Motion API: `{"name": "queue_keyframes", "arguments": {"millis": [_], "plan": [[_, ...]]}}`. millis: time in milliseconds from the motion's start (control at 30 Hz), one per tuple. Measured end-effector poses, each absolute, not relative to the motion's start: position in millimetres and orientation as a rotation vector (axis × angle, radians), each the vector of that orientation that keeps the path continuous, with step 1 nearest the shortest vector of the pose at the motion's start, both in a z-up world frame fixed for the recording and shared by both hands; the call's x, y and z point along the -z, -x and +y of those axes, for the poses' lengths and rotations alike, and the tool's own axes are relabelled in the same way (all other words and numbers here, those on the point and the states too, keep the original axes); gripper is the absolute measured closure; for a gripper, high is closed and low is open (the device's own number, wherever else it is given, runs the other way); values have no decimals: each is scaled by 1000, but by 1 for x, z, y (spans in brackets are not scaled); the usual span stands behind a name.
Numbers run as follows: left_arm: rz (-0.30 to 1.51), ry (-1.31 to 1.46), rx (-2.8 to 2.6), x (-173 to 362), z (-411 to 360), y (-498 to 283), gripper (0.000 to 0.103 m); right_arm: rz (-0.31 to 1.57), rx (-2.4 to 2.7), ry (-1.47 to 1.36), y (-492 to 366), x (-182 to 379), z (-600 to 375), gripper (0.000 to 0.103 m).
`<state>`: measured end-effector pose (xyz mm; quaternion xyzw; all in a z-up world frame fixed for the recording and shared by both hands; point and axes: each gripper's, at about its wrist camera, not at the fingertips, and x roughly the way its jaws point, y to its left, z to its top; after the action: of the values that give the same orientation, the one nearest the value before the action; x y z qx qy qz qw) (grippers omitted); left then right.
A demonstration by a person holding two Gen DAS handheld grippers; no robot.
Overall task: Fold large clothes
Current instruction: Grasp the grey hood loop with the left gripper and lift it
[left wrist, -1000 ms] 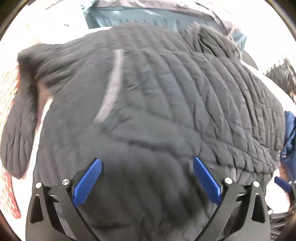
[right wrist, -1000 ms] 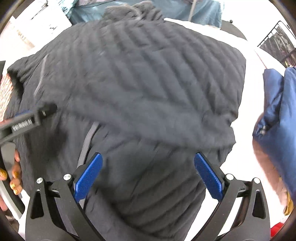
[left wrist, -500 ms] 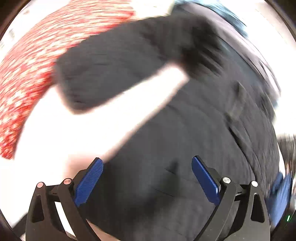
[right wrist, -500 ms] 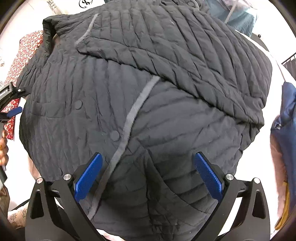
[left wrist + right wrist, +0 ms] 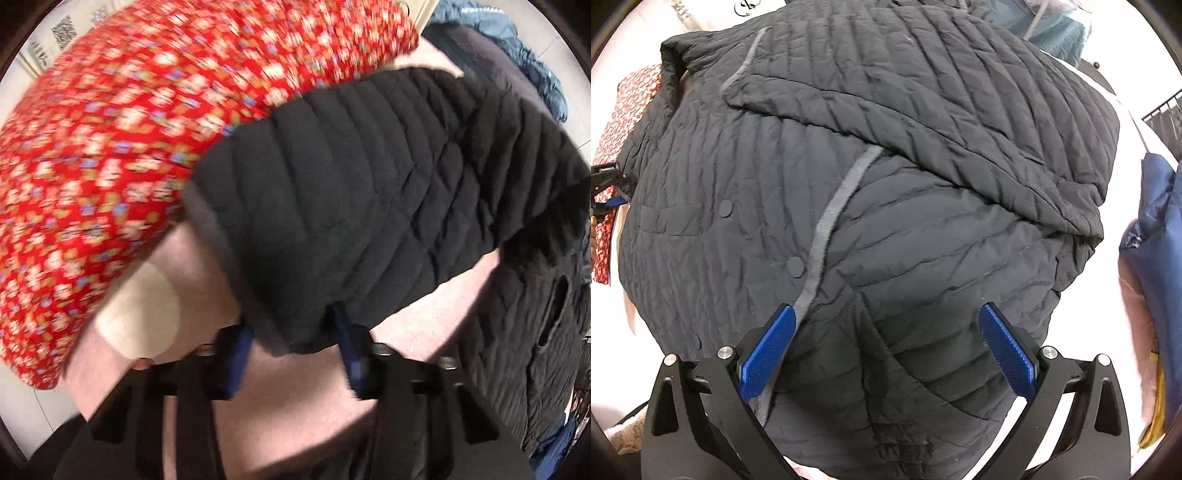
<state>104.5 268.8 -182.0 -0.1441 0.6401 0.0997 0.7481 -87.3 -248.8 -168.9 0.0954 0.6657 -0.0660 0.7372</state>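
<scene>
A dark quilted jacket [image 5: 886, 177] with a grey placket strip lies spread on the white table, one sleeve folded across its chest. My right gripper [image 5: 886, 336] hovers open above its lower front, empty. In the left wrist view, the jacket's other sleeve [image 5: 354, 206] stretches out to the left, and my left gripper [image 5: 295, 339] has its blue fingers closing on the cuff end; the frame is blurred. The left gripper also shows at the far left edge of the right wrist view [image 5: 605, 184].
A red floral garment [image 5: 129, 147] lies beside the sleeve, also visible in the right wrist view [image 5: 624, 107]. A blue and pink garment [image 5: 1156, 229] hangs at the right. Teal clothing [image 5: 1052, 22] lies beyond the jacket. A wire rack [image 5: 1167, 122] stands far right.
My left gripper swung left from above the jacket body to the sleeve cuff and narrowed its jaws around it. My right gripper backed off a little and stayed open.
</scene>
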Motion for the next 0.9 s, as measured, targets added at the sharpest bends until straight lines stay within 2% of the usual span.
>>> {"name": "queue_keyframes", "arguments": {"millis": [100, 167, 333, 467, 633, 733, 833, 900], "plan": [[1407, 231, -228, 184, 254, -112, 80, 1463, 152, -209, 90, 169, -251, 5], [1386, 167, -215, 175, 246, -114, 92, 1464, 156, -205, 91, 170, -250, 5], [1228, 131, -223, 114, 255, -117, 95, 1464, 165, -217, 89, 172, -253, 5], [1068, 112, -213, 35, 274, -142, 95, 1457, 156, -222, 84, 175, -254, 5], [869, -42, -271, -59, 274, -200, 95, 1444, 141, -222, 81, 169, -255, 5], [872, -10, -265, -76, 287, -215, 95, 1441, 147, -237, 82, 166, -261, 5], [934, -46, -306, -58, 292, -229, 95, 1443, 166, -256, 85, 166, -269, 5], [999, -63, -343, -26, 290, -241, 95, 1446, 179, -268, 88, 167, -275, 5]]}}
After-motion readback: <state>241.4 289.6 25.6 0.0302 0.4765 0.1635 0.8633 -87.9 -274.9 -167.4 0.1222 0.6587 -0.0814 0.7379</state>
